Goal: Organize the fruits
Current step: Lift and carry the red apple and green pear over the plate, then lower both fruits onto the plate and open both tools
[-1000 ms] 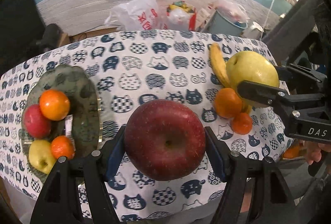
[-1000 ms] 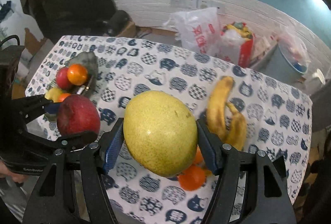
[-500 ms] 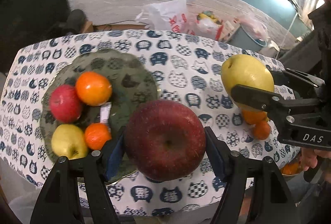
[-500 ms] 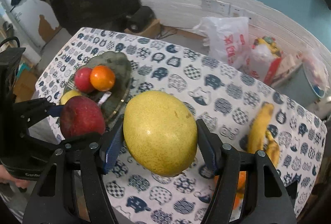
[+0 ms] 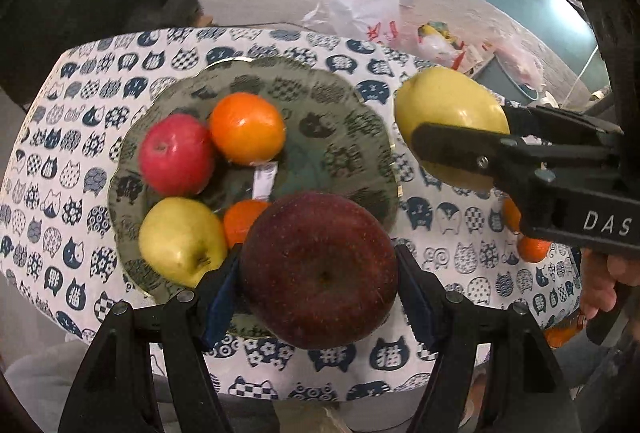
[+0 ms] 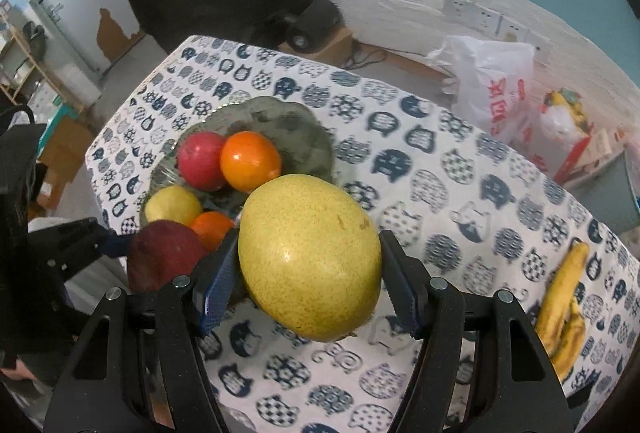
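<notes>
The left claw [image 5: 320, 273] points steeply down and squeezes a big dark red apple [image 5: 318, 271] between its two blue pads. The apple hangs in the air over the near rim of the green plate [image 5: 340, 105], at the left end of the surface [image 5: 460, 257], near its front edge.

The right claw [image 6: 308, 265] also tips down and grips a big yellow pear [image 6: 310, 257] from both sides. The pear floats just beside the plate's right rim, above the cat-print cloth [image 6: 440, 193].

The two claws sit side by side, close together. A person's fingers [image 5: 600, 285] show under the right claw's handle.

On the plate lie a small red apple [image 5: 176, 155], an orange [image 5: 247, 128], a yellow apple [image 5: 182, 241] and a small tangerine [image 5: 242, 219]. Bananas [image 6: 562, 313] rest at the right end of the surface.
</notes>
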A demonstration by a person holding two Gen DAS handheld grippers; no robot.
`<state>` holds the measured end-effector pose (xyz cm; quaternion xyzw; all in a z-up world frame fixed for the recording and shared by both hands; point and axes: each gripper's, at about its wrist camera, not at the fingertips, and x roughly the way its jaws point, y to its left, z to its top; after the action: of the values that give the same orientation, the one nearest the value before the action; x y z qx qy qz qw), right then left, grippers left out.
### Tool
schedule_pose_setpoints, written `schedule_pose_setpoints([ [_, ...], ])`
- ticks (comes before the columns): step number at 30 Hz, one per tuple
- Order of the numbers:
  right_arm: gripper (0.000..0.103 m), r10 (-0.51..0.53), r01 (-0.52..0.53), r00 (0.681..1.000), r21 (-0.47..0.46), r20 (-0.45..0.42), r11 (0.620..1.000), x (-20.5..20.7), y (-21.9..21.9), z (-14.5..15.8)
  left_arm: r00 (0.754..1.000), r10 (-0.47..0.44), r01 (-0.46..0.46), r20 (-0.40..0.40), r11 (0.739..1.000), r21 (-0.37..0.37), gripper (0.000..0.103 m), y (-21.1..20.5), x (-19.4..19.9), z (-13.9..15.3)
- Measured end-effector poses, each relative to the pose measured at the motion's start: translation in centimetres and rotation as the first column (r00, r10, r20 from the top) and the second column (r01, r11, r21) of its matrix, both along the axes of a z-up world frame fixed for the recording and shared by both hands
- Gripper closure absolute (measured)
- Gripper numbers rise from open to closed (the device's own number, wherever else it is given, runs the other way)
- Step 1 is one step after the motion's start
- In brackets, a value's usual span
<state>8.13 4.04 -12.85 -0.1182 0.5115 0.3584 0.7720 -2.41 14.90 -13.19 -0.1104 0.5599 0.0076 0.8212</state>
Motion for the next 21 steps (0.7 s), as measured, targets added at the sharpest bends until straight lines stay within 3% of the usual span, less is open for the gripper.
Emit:
schedule_pose_setpoints([
  [11,0.036,0.042,-0.043,0.998,-0.023,-0.049,0.999,0.1,4.6,-2.7,0.996,0.06,-0.061,-0.061,0.998,-0.011,0.03,2.7,-0.2,-2.6],
  [21,0.035,0.056,-0.063,0.994,-0.073,-0.095,0.995,0.1,6.7,-5.9,0.998,0.049,-0.05,-0.049,0.998,-0.027,0.03,3.1,-0.5,-2.4],
])
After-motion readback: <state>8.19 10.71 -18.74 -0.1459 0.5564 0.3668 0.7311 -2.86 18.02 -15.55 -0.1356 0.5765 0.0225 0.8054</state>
